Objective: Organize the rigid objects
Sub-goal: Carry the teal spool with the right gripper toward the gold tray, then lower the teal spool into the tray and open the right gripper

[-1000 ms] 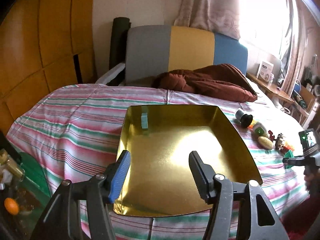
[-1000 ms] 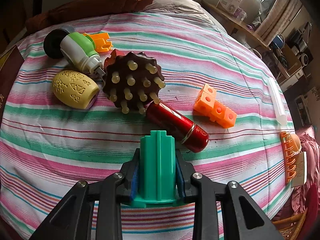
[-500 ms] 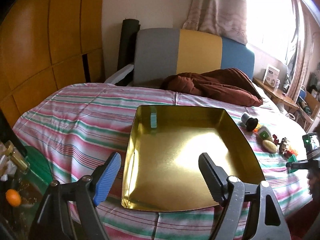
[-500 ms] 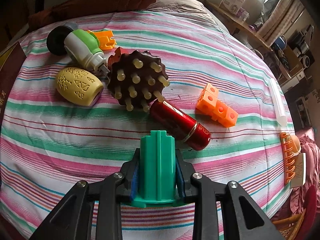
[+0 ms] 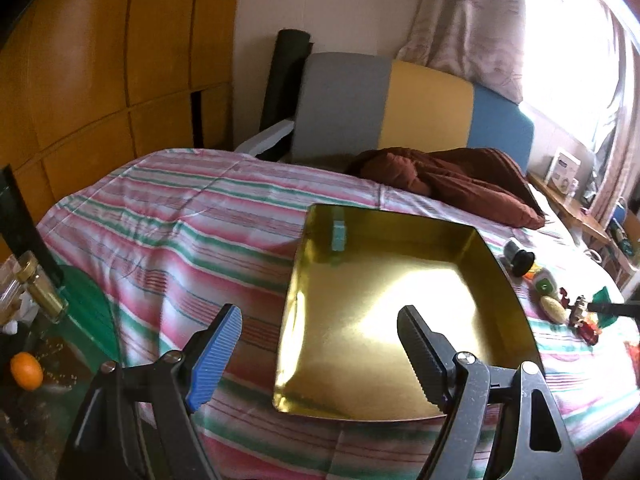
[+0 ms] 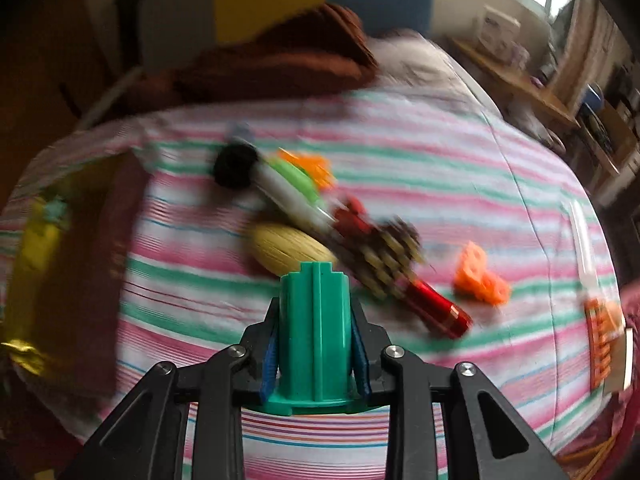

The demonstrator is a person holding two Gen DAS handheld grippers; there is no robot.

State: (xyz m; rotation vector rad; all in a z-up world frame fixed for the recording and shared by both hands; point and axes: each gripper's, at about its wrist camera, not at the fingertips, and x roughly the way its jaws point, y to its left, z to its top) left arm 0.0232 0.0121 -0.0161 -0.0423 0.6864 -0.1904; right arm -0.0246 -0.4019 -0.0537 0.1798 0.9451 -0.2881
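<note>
Bed with striped pink-green sheet (image 5: 200,232) carrying shiny gold metal tray (image 5: 508,280). Right tongs (image 6: 314,344) pinching green ribbed plastic piece (image 6: 314,320) above sheet; left tongs (image 5: 320,352) hanging spread, empty. Risk: piece slipping during transfer, or striking tray rim.

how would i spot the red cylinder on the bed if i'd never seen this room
Start at the bed with the pink, green and white striped sheet, and find the cluster of small objects to the right of the shiny gold metal tray. The glossy red metallic cylinder lies on its side at the cluster's near end, between the brown spiky massage brush and the orange plastic cube block. Nothing else there is shiny red.
</note>
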